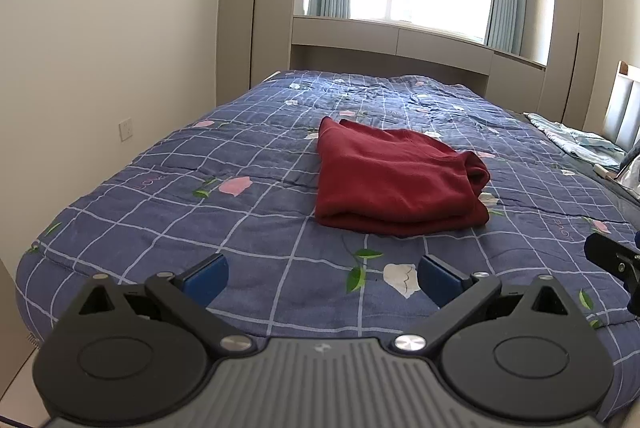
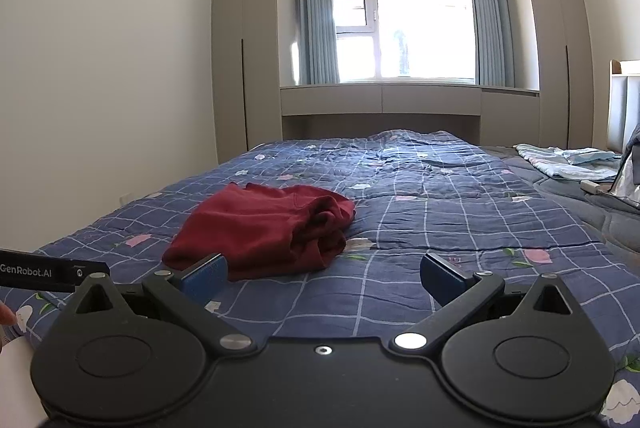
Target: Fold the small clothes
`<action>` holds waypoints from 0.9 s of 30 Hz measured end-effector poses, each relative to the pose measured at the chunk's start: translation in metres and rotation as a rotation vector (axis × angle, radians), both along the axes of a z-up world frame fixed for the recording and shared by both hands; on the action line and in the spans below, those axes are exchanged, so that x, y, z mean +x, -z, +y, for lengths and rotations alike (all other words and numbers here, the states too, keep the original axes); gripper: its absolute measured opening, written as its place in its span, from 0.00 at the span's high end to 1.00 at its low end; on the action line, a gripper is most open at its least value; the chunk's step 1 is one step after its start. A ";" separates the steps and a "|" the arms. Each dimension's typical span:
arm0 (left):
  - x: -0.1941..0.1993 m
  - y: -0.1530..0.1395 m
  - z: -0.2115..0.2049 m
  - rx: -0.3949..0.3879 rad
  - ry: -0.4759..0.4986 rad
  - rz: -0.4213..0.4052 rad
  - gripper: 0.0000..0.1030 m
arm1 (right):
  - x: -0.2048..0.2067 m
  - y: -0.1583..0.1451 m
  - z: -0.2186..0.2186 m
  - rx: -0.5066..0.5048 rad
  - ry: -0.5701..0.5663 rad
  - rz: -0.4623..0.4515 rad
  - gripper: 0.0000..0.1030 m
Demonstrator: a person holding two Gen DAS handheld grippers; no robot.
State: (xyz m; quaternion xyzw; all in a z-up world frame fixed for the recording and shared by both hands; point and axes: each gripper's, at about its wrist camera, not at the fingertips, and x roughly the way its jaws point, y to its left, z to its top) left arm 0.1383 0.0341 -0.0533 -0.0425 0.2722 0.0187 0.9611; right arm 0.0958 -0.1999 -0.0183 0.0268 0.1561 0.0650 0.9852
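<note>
Garment: a dark red garment (image 1: pixel 394 179) lies folded into a thick, roughly square bundle on the quilt (image 1: pixel 160 211), around the middle of the bed. In the right wrist view it (image 2: pixel 264 228) sits left of centre, with its bunched, rumpled end turned to the right.

Left gripper: the left gripper (image 1: pixel 322 278) hovers over the near edge of the bed, jaws spread wide, blue pads (image 1: pixel 208 278) showing on both sides and nothing between them. The garment lies beyond the fingertips, apart from them.

Right gripper: the right gripper (image 2: pixel 322 278) is just as wide apart and holds nothing. Its left pad (image 2: pixel 204 278) overlaps the near edge of the garment in the picture; whether it touches the cloth cannot be told.

Neighbours: each camera catches the other tool. A black part of the right gripper pokes in at the right edge of the left wrist view, and the left gripper's black body, lettered GenRobot.AI, comes in at the left edge of the right wrist view.

Quilt: blue, with a pale grid and pink and white flowers, a little wrinkled toward the far end.

Far right: a light blue cloth (image 2: pixel 568 161) lies crumpled near the headboard (image 2: pixel 624 107).

Far end: window (image 2: pixel 404 15) bright with daylight, blue curtains (image 2: pixel 316 7) either side, tall wardrobes (image 2: pixel 244 47) flanking it.
</note>
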 end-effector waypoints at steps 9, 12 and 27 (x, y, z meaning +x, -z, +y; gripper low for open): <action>0.000 0.000 0.000 0.000 -0.001 0.000 0.00 | 0.000 0.000 -0.001 0.000 0.002 -0.001 0.01; 0.000 0.001 0.000 -0.006 -0.002 0.004 0.00 | 0.000 0.000 -0.001 0.000 0.001 0.000 0.01; 0.001 0.003 0.001 -0.008 -0.004 0.008 0.00 | -0.001 -0.001 0.000 -0.001 0.001 0.000 0.01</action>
